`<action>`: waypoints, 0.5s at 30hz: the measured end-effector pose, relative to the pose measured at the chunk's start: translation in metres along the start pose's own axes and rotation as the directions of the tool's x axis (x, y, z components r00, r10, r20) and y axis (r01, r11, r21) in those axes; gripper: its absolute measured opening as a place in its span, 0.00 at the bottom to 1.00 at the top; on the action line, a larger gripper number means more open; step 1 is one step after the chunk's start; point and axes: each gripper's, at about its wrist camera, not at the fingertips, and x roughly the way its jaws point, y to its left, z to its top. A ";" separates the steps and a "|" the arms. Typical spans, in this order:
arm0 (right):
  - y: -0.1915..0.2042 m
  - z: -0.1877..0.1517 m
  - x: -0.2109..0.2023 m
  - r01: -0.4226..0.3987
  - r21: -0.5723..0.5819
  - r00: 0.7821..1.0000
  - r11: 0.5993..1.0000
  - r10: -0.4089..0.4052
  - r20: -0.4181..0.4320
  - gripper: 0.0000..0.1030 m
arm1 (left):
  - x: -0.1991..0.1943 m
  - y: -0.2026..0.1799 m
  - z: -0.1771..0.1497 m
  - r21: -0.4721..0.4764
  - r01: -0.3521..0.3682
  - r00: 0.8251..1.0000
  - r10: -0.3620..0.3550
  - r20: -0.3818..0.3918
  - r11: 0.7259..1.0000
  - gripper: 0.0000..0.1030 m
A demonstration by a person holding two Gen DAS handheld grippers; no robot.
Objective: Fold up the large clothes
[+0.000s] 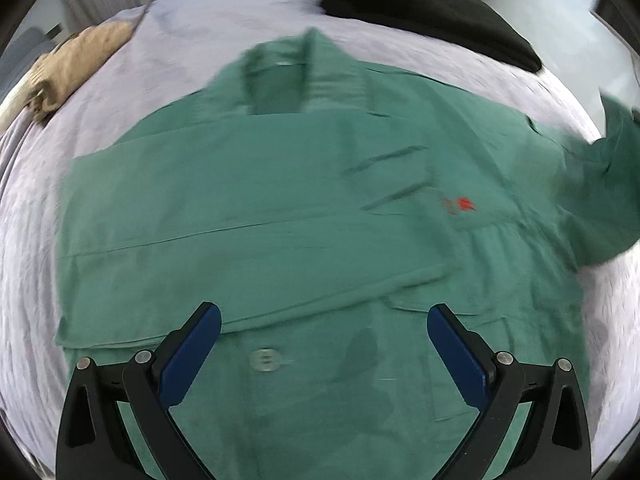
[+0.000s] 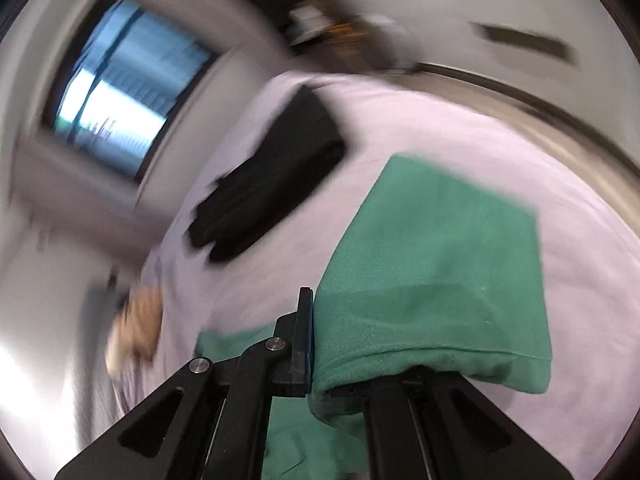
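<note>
A large green shirt [image 1: 256, 208] with a small red logo [image 1: 464, 205] lies front up on a pale lilac bed sheet [image 1: 32, 216], its left side folded across the chest. My left gripper [image 1: 324, 320] is open and empty, hovering just above the shirt's lower front near a button [image 1: 263, 359]. My right gripper [image 2: 316, 312] is shut on the shirt's green sleeve [image 2: 436, 264] and holds it lifted above the bed; the cloth drapes over and hides its right finger. The lifted sleeve also shows at the right edge of the left wrist view [image 1: 612, 184].
A folded black garment [image 1: 424, 12] lies at the far side of the bed, also in the right wrist view [image 2: 272, 176]. A tan garment [image 1: 68, 68] lies at the bed's far left corner. A window [image 2: 128, 88] and walls are beyond the bed.
</note>
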 end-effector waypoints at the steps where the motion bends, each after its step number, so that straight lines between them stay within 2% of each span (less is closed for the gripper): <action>1: 0.027 -0.006 0.011 -0.018 -0.083 1.000 0.996 0.016 -0.027 0.04 | -0.001 0.010 -0.002 -0.018 -0.009 1.000 0.009 0.008 1.000 1.00; 3: 0.086 -0.029 0.037 -0.059 -0.254 0.995 0.965 0.036 -0.094 0.04 | -0.003 0.026 -0.003 -0.051 -0.030 0.999 0.031 0.024 0.998 1.00; 5: 0.141 -0.071 0.069 -0.106 -0.406 0.982 0.908 0.032 -0.184 0.04 | -0.004 0.046 -0.007 -0.090 -0.052 0.998 0.055 0.031 0.995 1.00; 8: 0.185 -0.139 0.122 -0.171 -0.499 0.942 0.849 -0.008 -0.336 0.04 | -0.002 0.073 -0.017 -0.135 -0.083 0.996 0.088 0.031 0.987 1.00; 9: 0.189 -0.159 0.138 -0.178 -0.506 0.927 0.844 -0.029 -0.375 0.04 | 0.000 0.082 -0.018 -0.145 -0.093 0.995 0.098 0.030 0.985 1.00; 11: 0.187 -0.196 0.176 -0.161 -0.491 0.877 0.856 -0.104 -0.469 0.04 | 0.004 0.099 -0.026 -0.164 -0.106 0.994 0.110 0.019 0.981 1.00; 12: 0.181 -0.209 0.186 -0.134 -0.481 0.859 0.866 -0.141 -0.493 0.08 | 0.006 0.106 -0.029 -0.171 -0.107 0.994 0.111 0.012 0.979 1.00; 13: 0.174 -0.216 0.196 -0.101 -0.461 0.841 0.882 -0.171 -0.512 0.08 | 0.007 0.113 -0.033 -0.178 -0.105 0.994 0.108 0.007 0.978 1.00; 14: 0.165 -0.219 0.197 -0.085 -0.406 0.835 0.910 -0.157 -0.527 0.10 | 0.008 0.121 -0.037 -0.182 -0.102 0.995 0.104 0.003 0.978 1.00; 15: 0.160 -0.216 0.195 -0.090 -0.367 0.840 0.926 -0.128 -0.528 0.15 | 0.008 0.126 -0.041 -0.184 -0.100 0.995 0.102 0.002 0.978 1.00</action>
